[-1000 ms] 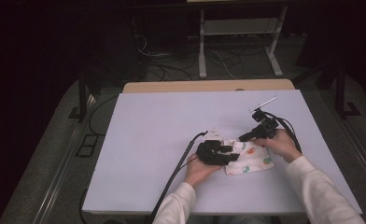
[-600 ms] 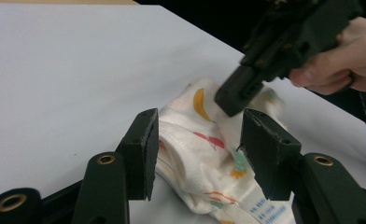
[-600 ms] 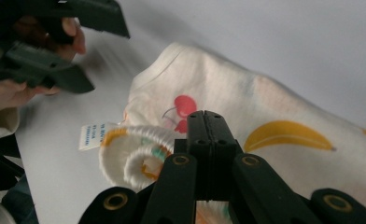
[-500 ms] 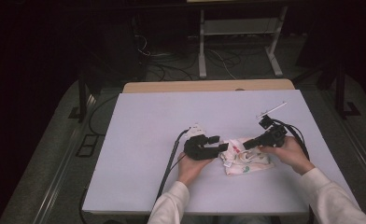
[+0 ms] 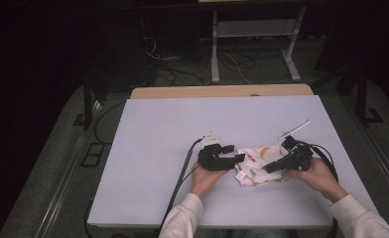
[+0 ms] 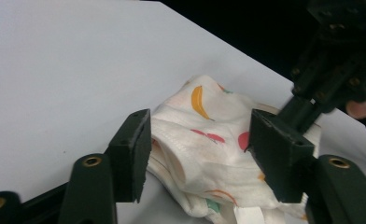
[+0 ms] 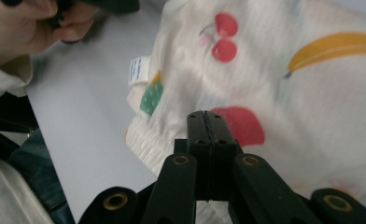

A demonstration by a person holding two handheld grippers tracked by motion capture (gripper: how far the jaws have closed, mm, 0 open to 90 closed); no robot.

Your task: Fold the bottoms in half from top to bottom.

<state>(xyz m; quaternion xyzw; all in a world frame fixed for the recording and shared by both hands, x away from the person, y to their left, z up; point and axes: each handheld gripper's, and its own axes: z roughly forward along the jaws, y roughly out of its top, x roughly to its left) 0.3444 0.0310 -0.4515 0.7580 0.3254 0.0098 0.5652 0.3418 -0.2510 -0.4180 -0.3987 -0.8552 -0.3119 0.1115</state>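
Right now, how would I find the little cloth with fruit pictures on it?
Look at the big white table, then its near right part, between the person's two black grippers. There lies a small crumpled white cloth printed with yellow bananas and red cherries. It is the one soft, colourful thing on the plain tabletop.

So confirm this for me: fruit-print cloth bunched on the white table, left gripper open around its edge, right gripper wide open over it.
One thing is wrong: the right gripper is shut, its jaws pressed together above the fruit-print cloth, as the right gripper view shows. The left gripper is open around the cloth's edge on the white table.
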